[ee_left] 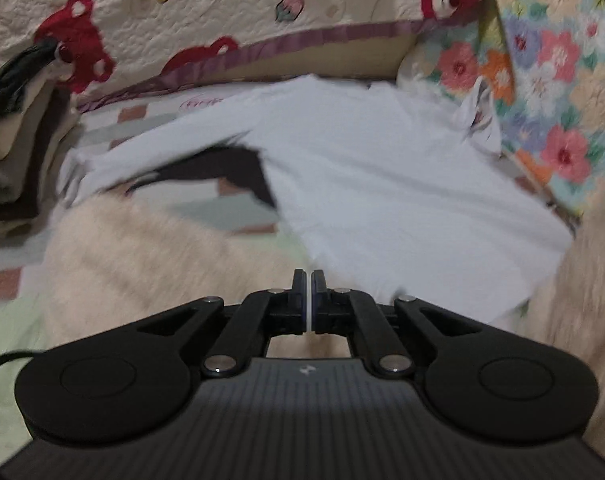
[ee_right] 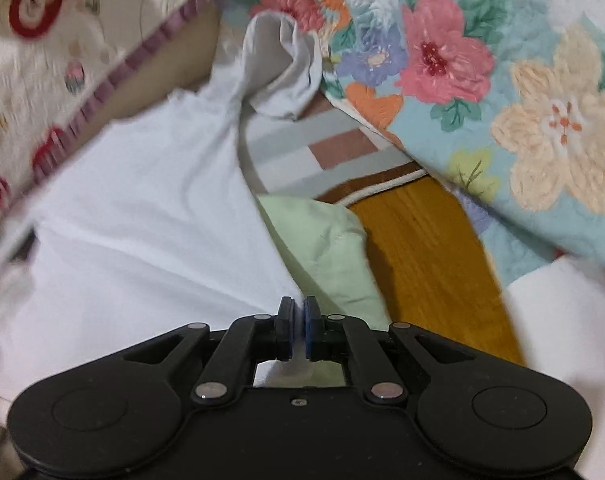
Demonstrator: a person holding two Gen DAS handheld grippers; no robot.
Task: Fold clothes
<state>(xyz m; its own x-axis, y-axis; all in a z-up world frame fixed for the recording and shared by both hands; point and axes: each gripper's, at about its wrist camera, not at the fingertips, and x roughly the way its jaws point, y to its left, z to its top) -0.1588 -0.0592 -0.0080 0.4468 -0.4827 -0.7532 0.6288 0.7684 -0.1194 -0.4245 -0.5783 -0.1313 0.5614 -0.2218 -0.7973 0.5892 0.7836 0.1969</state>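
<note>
A white shirt (ee_left: 382, 184) lies on a checked bed (ee_right: 326, 148), quilts heaped along its far edge. Both tools are closed: the left tool (ee_left: 310, 292) and right tool (ee_right: 298, 320) each pinch shirt fabric.

A cream quilt (ee_left: 206, 12) with red bear motifs is seen behind; a floral quilt (ee_right: 522, 92) lies to the right. A checked sheet (ee_right: 302, 140), a green cloth (ee_right: 334, 248) and a mustard cloth (ee_right: 422, 248) are shown beneath.

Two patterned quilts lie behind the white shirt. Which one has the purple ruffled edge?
The cream quilt with red bears, left of the white shirt, has the purple ruffle. The floral quilt, on the right, shows none.
</note>
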